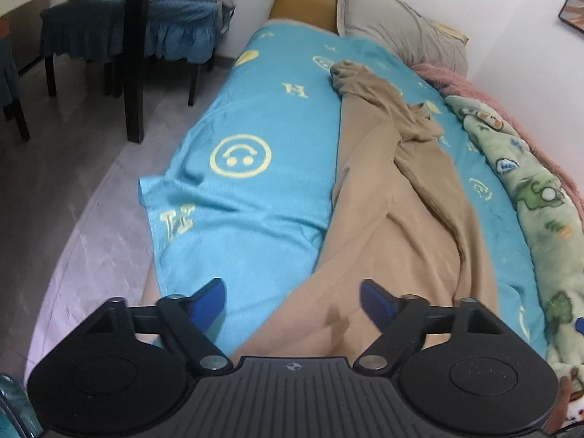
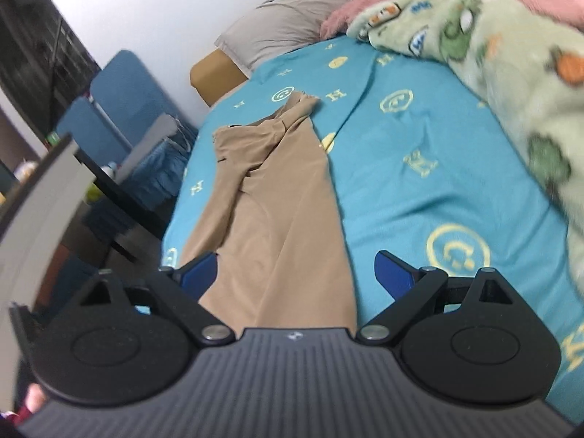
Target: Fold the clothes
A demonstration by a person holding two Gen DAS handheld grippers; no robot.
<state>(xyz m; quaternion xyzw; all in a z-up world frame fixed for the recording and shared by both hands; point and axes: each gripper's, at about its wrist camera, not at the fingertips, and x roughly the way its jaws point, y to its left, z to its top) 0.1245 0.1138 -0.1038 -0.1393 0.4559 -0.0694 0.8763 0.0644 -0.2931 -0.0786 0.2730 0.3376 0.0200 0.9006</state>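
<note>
Trousers (image 1: 387, 197) lie beneath both spread, empty grippers (image 1: 292, 301) (image 2: 295, 273); only left view shows floor (image 1: 65, 189).

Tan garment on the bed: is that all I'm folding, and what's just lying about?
Job: tan garment, left gripper, right gripper, both open.
Lying about: blue blanket, green fleece blanket, grey pillow, chairs.
</note>
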